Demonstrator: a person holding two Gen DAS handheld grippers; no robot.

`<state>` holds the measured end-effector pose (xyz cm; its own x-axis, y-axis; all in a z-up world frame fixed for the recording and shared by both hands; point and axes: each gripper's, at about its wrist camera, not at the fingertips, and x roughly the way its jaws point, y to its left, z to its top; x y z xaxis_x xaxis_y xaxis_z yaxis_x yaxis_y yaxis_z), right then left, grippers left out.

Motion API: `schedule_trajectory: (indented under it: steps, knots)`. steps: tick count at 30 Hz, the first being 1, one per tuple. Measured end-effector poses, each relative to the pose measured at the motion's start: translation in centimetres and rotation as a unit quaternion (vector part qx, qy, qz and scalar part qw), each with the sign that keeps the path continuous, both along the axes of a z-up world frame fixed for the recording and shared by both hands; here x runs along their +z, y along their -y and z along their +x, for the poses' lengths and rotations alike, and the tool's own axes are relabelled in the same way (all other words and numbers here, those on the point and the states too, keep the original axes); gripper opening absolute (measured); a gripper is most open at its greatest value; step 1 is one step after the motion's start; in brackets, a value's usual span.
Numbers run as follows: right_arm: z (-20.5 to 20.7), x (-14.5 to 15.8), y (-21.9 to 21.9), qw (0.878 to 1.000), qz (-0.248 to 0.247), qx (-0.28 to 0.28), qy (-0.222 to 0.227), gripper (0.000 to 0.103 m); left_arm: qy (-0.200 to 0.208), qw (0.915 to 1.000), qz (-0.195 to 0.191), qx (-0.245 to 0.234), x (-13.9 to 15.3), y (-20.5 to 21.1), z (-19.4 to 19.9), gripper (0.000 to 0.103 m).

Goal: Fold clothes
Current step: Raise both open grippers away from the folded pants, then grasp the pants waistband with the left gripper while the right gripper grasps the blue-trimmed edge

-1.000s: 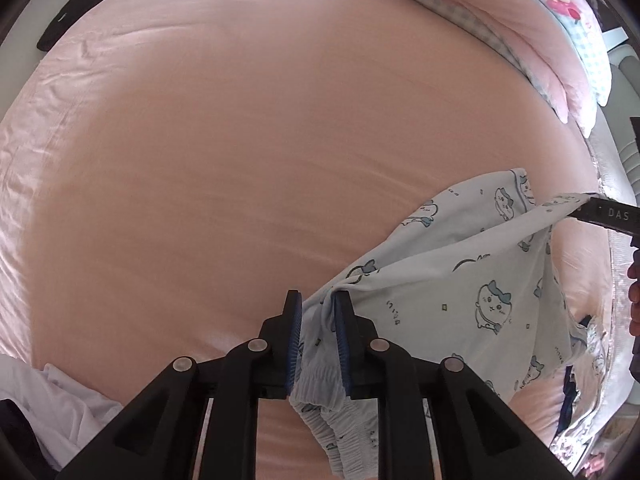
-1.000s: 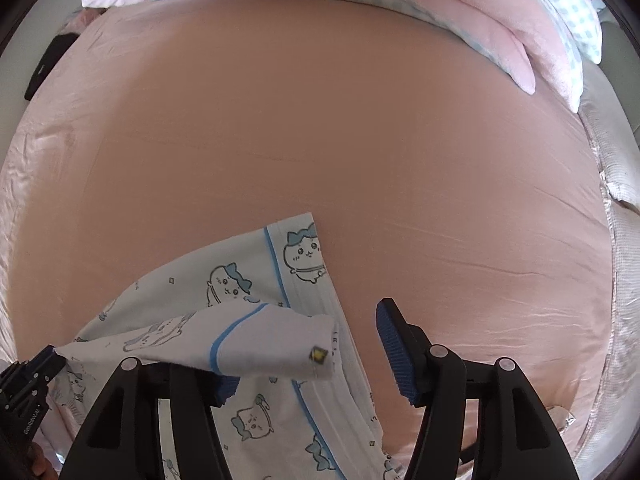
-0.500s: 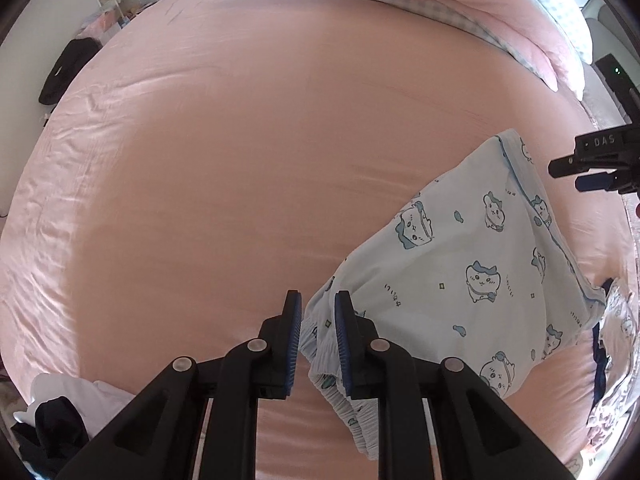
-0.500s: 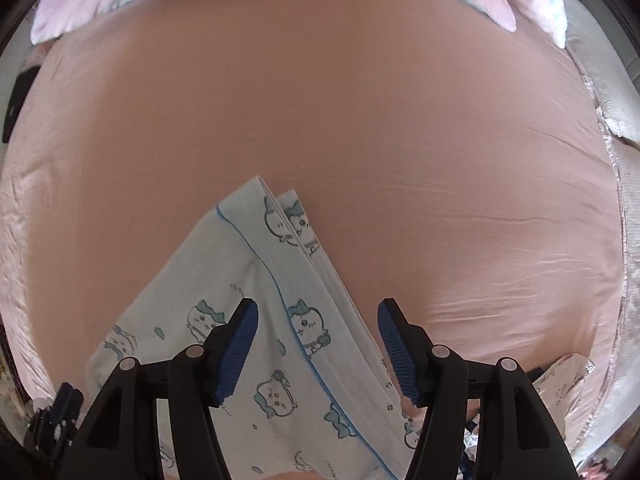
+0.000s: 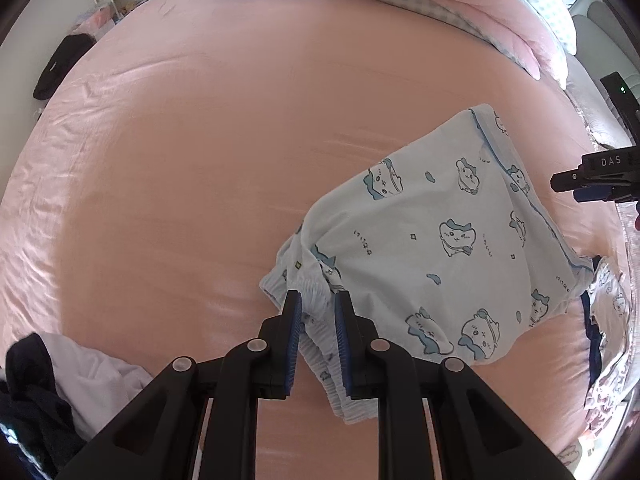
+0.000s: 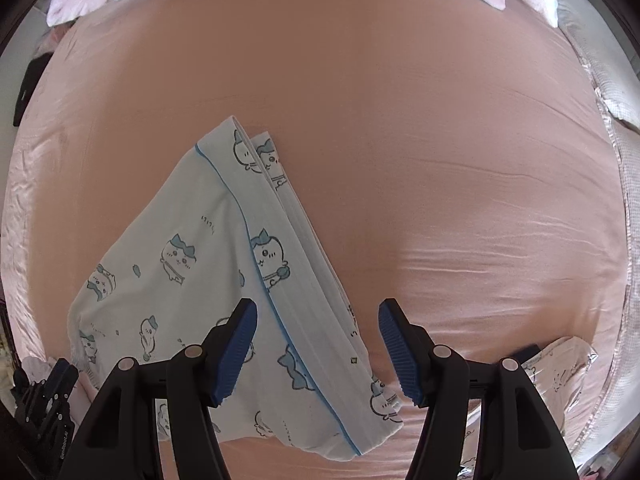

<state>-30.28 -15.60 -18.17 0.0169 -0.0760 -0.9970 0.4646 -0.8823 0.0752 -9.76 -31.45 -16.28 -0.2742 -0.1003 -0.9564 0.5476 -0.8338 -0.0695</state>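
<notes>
Garment: While its gathered elastic waistband is pinched, the pale blue cotton shorts printed with cartoon animals [image 5: 448,240] lie folded over on the pink bed sheet [image 5: 180,152], towards the near right of the bed in the left wrist view.
Fold state: In the right wrist view the shorts [image 6: 208,264] show two stacked layers along a straight edge with dark blue piping, so one fold looks done; the waistband end is bunched, not flat.
Left gripper: The left gripper [image 5: 317,312] is clamped on the ruffled waistband, its blue pads nearly together with cloth between them; holding that end probably lets it tug the wrinkles out or anchor the piece.
Right gripper: The right gripper [image 6: 318,344] hangs above the folded edge with its jaws wide and nothing pressed between them; cloth shows below the gap, not in it.
Likely reason: An empty right gripper over the piped edge suggests it is placed to choose a fresh hold for the next fold.
Other laundry: A white and dark navy heap of clothes [image 5: 52,392] waits at the near left, well apart.
Bedding: Pink pillows with blue check trim [image 5: 460,12] sit at the far side.
</notes>
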Motion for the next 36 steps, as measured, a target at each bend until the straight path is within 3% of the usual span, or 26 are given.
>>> schedule_trajectory:
  steps: [4, 13, 17, 19, 21, 22, 23, 25, 28, 32, 36]
  knots:
    - [1.5, 0.4, -2.6, 1.0, -0.021, 0.007, -0.005, 0.063, -0.013, 0.9994, 0.027, 0.02, -0.4, -0.7, 1.7, 0.015]
    - [7.7, 0.7, -7.1, 0.998, -0.056, 0.017, -0.014, 0.063, -0.04, 0.9974, 0.042, 0.041, -0.2, -1.7, 5.1, 0.015]
    - [10.6, 1.0, -9.1, 0.996, -0.083, 0.002, -0.036, 0.063, -0.133, 0.9889, 0.049, 0.045, 0.8, -1.5, 7.1, 0.015]
    - [9.6, 1.5, -10.6, 0.995, -0.095, 0.001, -0.041, 0.063, -0.167, 0.9832, 0.059, 0.042, 1.2, -2.4, 7.9, 0.015]
    - [8.6, 2.1, -12.1, 0.993, -0.107, -0.001, -0.047, 0.063, -0.19, 0.9783, 0.075, 0.032, 1.3, -2.8, 7.9, 0.021]
    - [8.5, 2.6, -11.8, 0.993, -0.113, -0.001, -0.046, 0.063, -0.195, 0.9769, 0.082, 0.029, 1.2, -3.2, 7.8, 0.037]
    - [8.1, 3.0, -11.7, 0.992, -0.118, 0.0, -0.048, 0.063, -0.199, 0.9758, 0.088, 0.026, 1.0, -3.7, 7.7, 0.064]
    - [7.9, 3.4, -11.7, 0.99, -0.132, 0.0, -0.054, 0.063, -0.212, 0.9727, 0.091, 0.025, 0.5, -4.2, 7.7, 0.082]
    - [6.6, 1.3, -10.2, 0.983, -0.172, -0.011, -0.058, 0.063, -0.223, 0.9688, 0.103, 0.037, 0.1, -5.0, 8.3, 0.082]
    - [7.2, 0.4, -10.6, 0.97, -0.231, -0.05, -0.054, 0.063, -0.239, 0.9568, 0.146, 0.078, -1.2, -5.4, 9.3, 0.082]
    - [7.7, -0.7, -10.9, 0.959, -0.261, -0.097, -0.045, 0.063, -0.266, 0.9306, 0.222, 0.118, -2.9, -5.7, 10.5, 0.082]
